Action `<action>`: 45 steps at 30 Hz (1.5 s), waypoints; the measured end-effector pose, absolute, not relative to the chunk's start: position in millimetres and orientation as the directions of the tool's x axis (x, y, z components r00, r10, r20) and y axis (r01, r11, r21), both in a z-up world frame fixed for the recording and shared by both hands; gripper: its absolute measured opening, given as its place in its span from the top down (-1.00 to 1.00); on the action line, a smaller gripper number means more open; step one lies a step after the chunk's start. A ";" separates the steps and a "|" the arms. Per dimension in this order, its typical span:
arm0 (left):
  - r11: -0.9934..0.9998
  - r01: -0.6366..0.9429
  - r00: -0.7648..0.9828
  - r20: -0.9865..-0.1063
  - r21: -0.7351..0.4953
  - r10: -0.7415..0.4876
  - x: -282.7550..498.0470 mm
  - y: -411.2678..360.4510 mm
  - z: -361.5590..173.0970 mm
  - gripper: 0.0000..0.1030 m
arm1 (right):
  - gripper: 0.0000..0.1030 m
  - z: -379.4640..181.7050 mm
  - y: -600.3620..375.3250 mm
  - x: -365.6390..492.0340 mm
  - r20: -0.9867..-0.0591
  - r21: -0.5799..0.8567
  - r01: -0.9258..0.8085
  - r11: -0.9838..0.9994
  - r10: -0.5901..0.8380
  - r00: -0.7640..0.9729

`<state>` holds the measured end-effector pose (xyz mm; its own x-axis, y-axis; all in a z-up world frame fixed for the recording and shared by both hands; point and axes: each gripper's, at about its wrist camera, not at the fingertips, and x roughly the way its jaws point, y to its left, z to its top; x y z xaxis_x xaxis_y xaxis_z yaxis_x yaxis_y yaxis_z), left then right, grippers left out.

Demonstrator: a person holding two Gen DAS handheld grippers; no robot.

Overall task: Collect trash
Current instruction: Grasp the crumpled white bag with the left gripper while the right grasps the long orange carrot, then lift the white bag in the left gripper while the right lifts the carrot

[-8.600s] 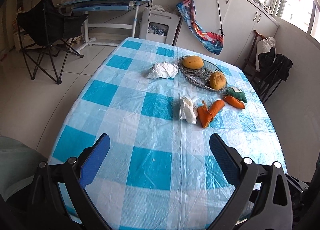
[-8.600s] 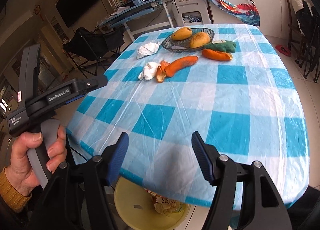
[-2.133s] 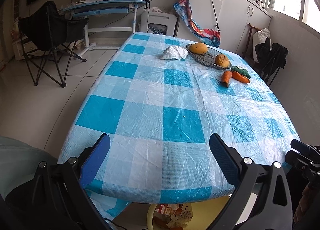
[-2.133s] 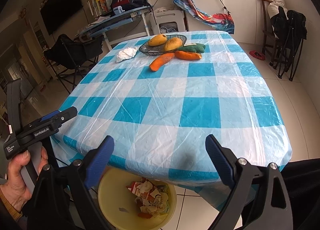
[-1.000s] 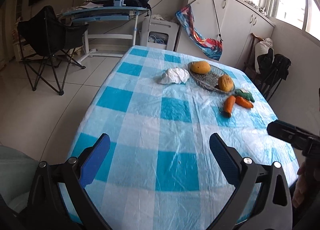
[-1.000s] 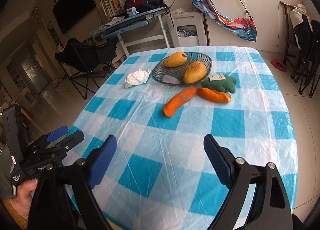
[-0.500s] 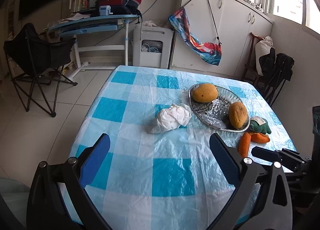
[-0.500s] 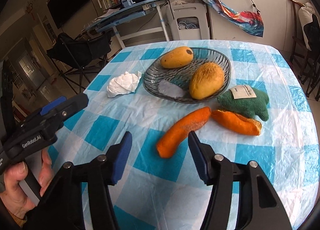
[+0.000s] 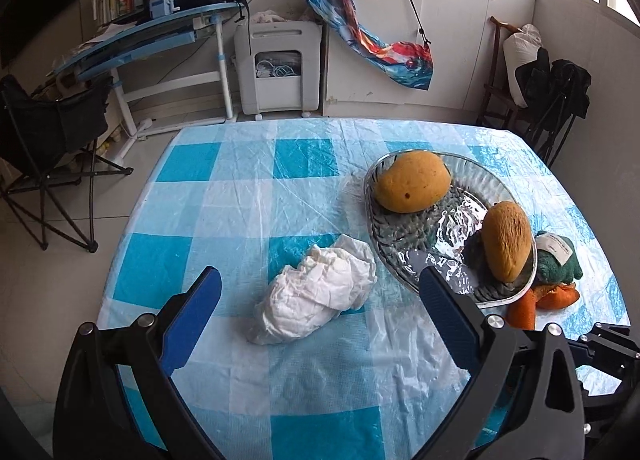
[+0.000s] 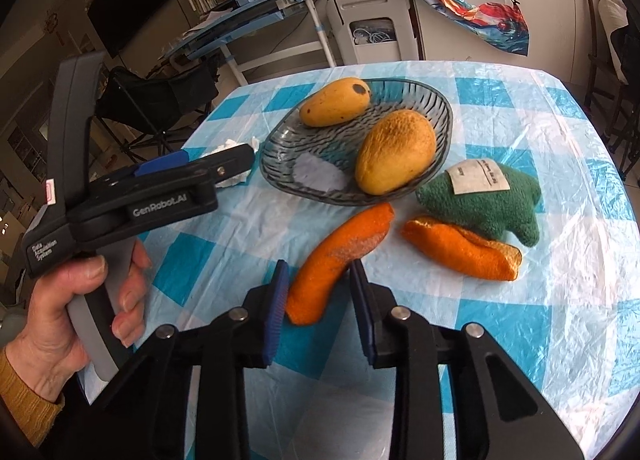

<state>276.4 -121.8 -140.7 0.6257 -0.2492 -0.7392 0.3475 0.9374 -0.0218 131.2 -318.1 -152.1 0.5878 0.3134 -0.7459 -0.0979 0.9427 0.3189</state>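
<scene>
A crumpled white tissue (image 9: pixel 316 296) lies on the blue checked tablecloth (image 9: pixel 248 187), left of the glass dish. My left gripper (image 9: pixel 318 300) is open, its fingers on either side of the tissue and a little above it. Two orange peels lie in front of the dish: a long one (image 10: pixel 340 256) and a second one (image 10: pixel 460 248) to its right. My right gripper (image 10: pixel 320 292) has closed around the near end of the long peel, its pads at both sides of it. The left gripper's body (image 10: pixel 132 199) shows in the right wrist view.
A glass dish (image 10: pixel 436 95) holds two mangoes (image 10: pixel 396 157) (image 10: pixel 336 101). A green plush toy (image 10: pixel 484 203) with a paper tag lies right of the dish. Beyond the table stand a folding chair (image 9: pixel 44 131), a desk (image 9: pixel 152 43) and white cabinets (image 9: pixel 440 27).
Both grippers have moved forward over the table. The left now straddles the tissue. The right has narrowed its fingers from wide open onto the long peel.
</scene>
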 end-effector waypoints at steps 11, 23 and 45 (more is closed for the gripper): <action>0.900 0.422 0.559 -0.749 -0.111 -0.355 267.0 -134.7 -143.8 0.36 | 0.58 -154.0 -314.4 127.7 -0.748 0.328 -0.128 0.936 0.340 0.570; 0.898 0.422 0.531 -0.770 -0.123 -0.355 201.9 -105.5 -138.1 0.70 | 0.68 -144.9 -304.0 104.1 -0.740 0.350 -0.184 0.918 0.392 0.547; 0.899 0.388 0.537 -0.743 -0.202 -0.399 82.6 -30.4 -113.6 0.70 | 0.68 -146.8 -306.1 9.2 -0.718 0.434 -0.140 0.890 0.436 0.543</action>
